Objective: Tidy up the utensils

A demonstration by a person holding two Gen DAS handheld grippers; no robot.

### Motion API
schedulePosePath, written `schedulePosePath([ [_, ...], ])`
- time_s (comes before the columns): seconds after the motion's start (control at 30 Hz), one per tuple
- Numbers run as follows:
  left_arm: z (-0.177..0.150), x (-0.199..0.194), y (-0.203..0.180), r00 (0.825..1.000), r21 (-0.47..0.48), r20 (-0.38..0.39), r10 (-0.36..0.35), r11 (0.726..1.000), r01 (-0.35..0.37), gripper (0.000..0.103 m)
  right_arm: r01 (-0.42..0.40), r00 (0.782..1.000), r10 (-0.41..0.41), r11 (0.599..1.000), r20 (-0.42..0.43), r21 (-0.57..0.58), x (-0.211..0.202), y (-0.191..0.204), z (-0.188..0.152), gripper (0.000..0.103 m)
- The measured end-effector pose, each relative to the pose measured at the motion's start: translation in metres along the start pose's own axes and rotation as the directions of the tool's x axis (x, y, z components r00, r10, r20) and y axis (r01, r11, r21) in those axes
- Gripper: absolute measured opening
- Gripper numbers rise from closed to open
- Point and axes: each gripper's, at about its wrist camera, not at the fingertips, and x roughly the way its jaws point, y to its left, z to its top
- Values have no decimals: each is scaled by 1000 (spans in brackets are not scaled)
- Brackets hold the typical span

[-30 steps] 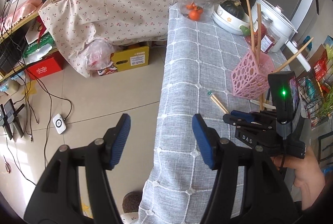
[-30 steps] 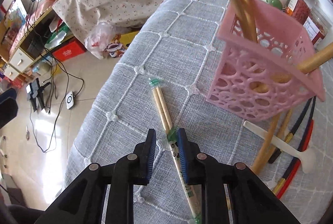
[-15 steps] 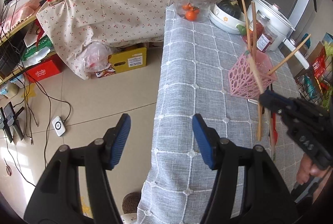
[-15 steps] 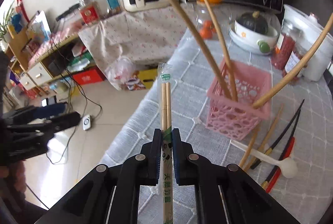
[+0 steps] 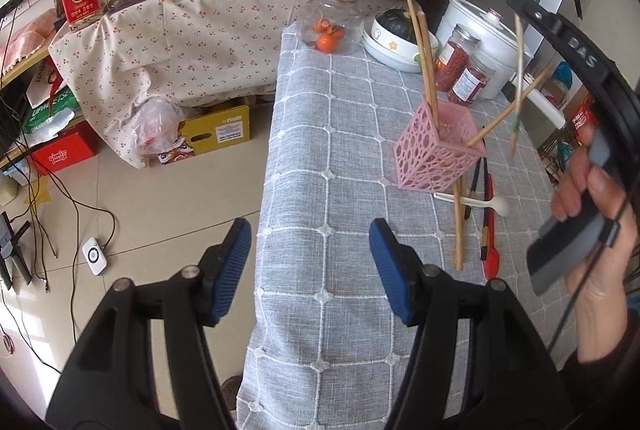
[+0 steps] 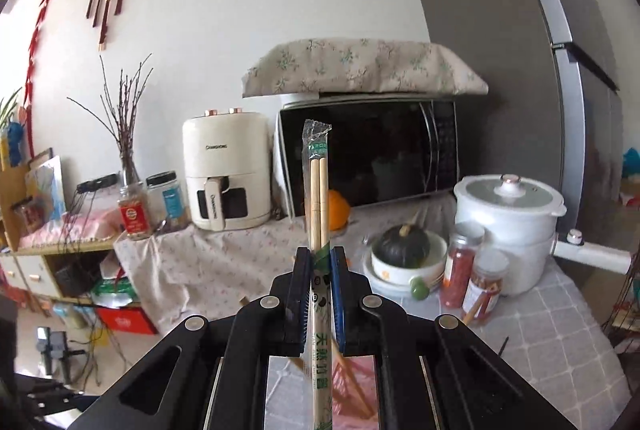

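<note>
- The left tool (image 5: 310, 266) hangs over the near edge of the worktop (image 5: 320, 134) with its blue pads standing wide and nothing between them; it is no help if something slips further right.
- The pink basket (image 5: 438, 150) stands on the grey cloth with sticks leaning out at several angles. I reckon a careless drop-in could knock it over, as it looks light and top-heavy.
- Loose utensils (image 5: 486, 214) lie just beside the basket, some crossing a white spoon (image 5: 476, 202); a tipped basket would scatter onto them.
- The right tool (image 6: 320, 270) is clamped tight on the wrapped chopsticks (image 6: 318, 198), which point upward. The slick plastic sleeve could let them slide through the pads.
- The left wrist view shows basket, loose pieces and the person's hand (image 5: 592, 230) at the handle. The right wrist view shows the grip itself closely, with only a pink sliver of the basket below.
</note>
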Motion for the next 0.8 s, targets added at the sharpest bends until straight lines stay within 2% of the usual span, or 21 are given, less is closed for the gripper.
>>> schedulePosePath([
  [0.17, -1, 1, 2, 1000, 18, -3, 7, 1000, -7, 62, 93, 989, -87, 995, 123, -45, 22, 8, -18, 10],
  [0.3, -2, 4, 6, 1000, 15, -10, 9, 1000, -8, 62, 196, 958, -176, 978, 228, -69, 33, 13, -40, 10],
  [0.4, -2, 8, 7, 1000, 17, -21, 11, 1000, -11, 62, 261, 943, -240, 963, 231, -65, 43, 12, -65, 10],
  [0.5, -2, 11, 8, 999, 20, -29, 17, 1000, -17, 62, 256, 950, -237, 964, 204, -71, 41, 14, -87, 12],
  [0.57, -3, 12, 6, 999, 21, -33, 19, 1000, -19, 62, 234, 958, -216, 969, 190, -78, 34, 17, -94, 21],
  [0.63, -3, 11, 4, 999, 23, -32, 22, 1000, -21, 62, 221, 961, -206, 973, 185, -61, 22, 16, -94, 36],
  [0.8, -2, 10, 0, 999, 12, -29, 25, 1000, -25, 62, 200, 972, -198, 980, 128, 0, -2, 2, -84, 49],
])
